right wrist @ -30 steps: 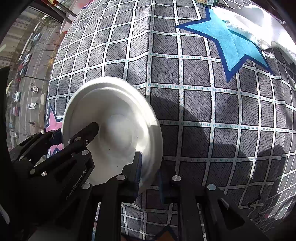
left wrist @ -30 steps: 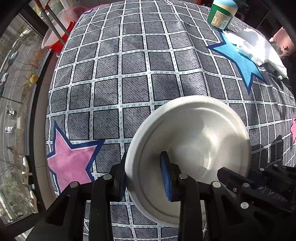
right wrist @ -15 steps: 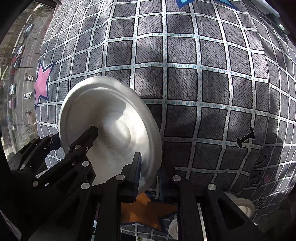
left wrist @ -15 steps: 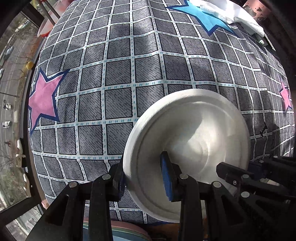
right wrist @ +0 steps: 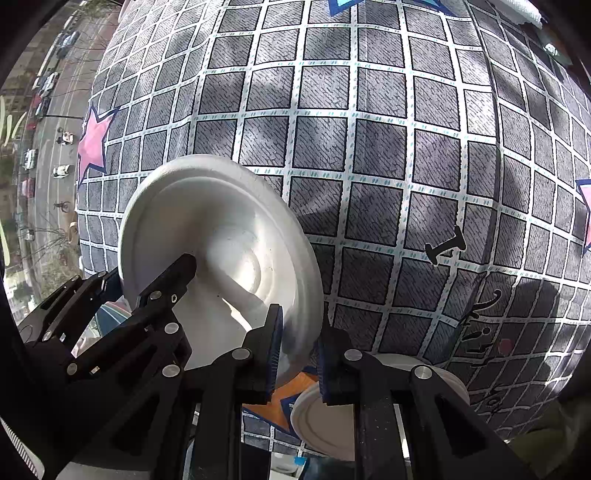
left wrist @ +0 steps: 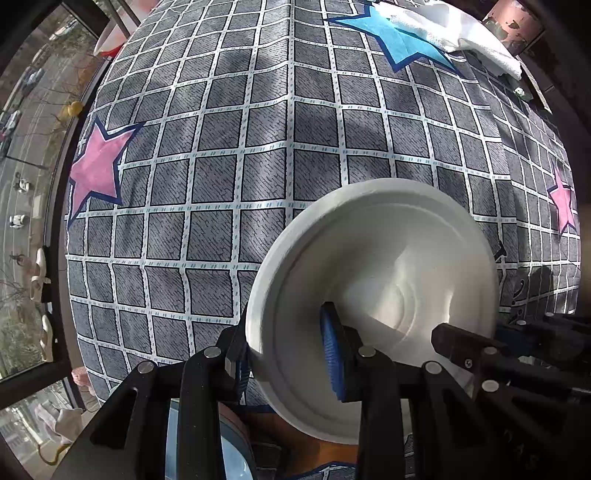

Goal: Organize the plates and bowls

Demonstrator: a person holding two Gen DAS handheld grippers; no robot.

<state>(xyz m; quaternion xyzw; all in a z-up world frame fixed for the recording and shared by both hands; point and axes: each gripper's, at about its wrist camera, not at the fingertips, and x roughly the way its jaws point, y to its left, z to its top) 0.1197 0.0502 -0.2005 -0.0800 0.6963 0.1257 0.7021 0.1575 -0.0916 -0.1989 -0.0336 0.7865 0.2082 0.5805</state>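
A white bowl is held up in the air between the two grippers, above a surface covered by a grey cloth with a white grid and coloured stars. The left gripper has its jaws clamped on the bowl's rim at the near left edge, one blue pad inside the bowl and the other outside the rim. The right gripper grips the opposite edge in the same way, its jaws closed tightly on the thin rim, one pad inside and one outside. In the left wrist view the bowl tilts so that its hollow faces the camera, and the black frame of the right gripper reaches in from the lower right. In the right wrist view the left gripper's frame reaches across the bowl's inside from the lower left. A pink star lies on the cloth at the left, near the edge beside a window that looks down on a street. A blue star sits at the far side, touching a white towel. Below the right gripper, near the cloth's front edge, lies a white plate, partly hidden behind the gripper's finger, just beside an orange star.
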